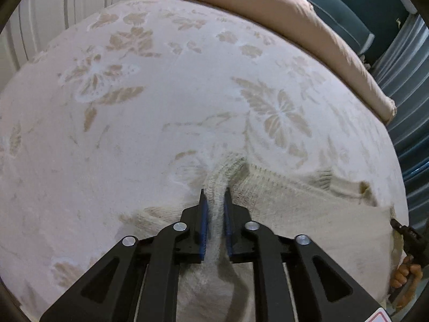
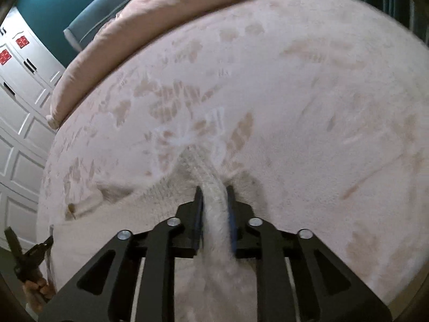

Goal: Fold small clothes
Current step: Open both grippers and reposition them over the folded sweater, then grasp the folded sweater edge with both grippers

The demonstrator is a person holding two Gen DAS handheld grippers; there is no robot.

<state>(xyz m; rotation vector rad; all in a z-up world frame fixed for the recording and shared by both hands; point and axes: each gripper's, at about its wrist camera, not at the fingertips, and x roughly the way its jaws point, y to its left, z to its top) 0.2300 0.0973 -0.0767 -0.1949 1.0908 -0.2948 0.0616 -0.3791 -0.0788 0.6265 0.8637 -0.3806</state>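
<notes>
A cream knitted sweater (image 1: 295,209) is spread on a bed covered by a pale floral bedspread (image 1: 161,94), with a pink rolled duvet (image 1: 268,8) along the far edge. In the left wrist view, the left gripper (image 1: 214,201) is closed on a ribbed fold of the sweater; the knit is pinched between the blue pads (image 1: 204,214). In the right wrist view, the right gripper (image 2: 214,198) is closed likewise on a bunched strip of the sweater (image 2: 214,214), which is pulled up into a ridge between the jaws. The right view is blurred. Each gripper is seen at the edge of the other view, held by a hand (image 1: 405,273).
</notes>
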